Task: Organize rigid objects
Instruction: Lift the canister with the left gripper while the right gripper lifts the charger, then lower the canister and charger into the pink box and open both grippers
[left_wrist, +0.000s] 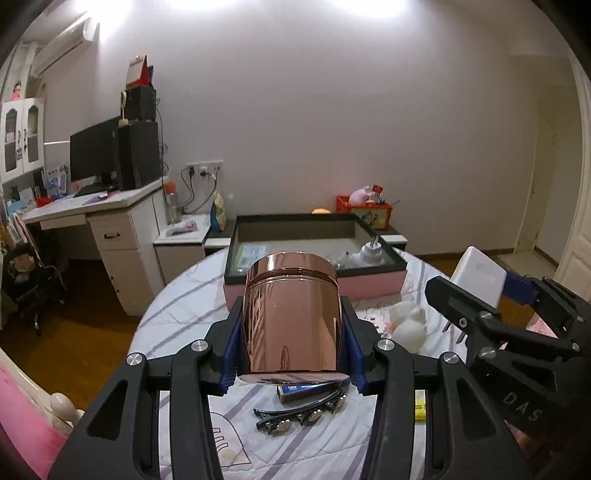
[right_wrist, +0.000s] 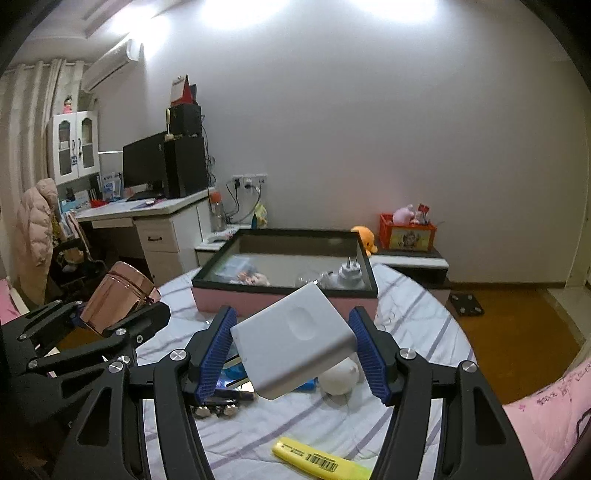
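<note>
My left gripper (left_wrist: 291, 343) is shut on a shiny copper-coloured round tin (left_wrist: 291, 314), held upright above the table; the same tin (right_wrist: 118, 299) shows at the left of the right wrist view. My right gripper (right_wrist: 293, 345) is shut on a white square charger block (right_wrist: 295, 339), tilted, with its blue pads pressing both sides; the block (left_wrist: 480, 275) also appears at the right of the left wrist view. Ahead on the round table stands a pink box with a black rim (left_wrist: 236, 236) (right_wrist: 369, 266), holding a white plug and small items.
On the striped tablecloth (right_wrist: 406, 332) lie a yellow highlighter (right_wrist: 317, 458), a black hair clip with stones (left_wrist: 299, 415), a small blue box (left_wrist: 295, 391) and a white plush toy (left_wrist: 406, 325). A desk with a monitor (left_wrist: 96, 155) stands left; a red crate (right_wrist: 408, 230) sits behind.
</note>
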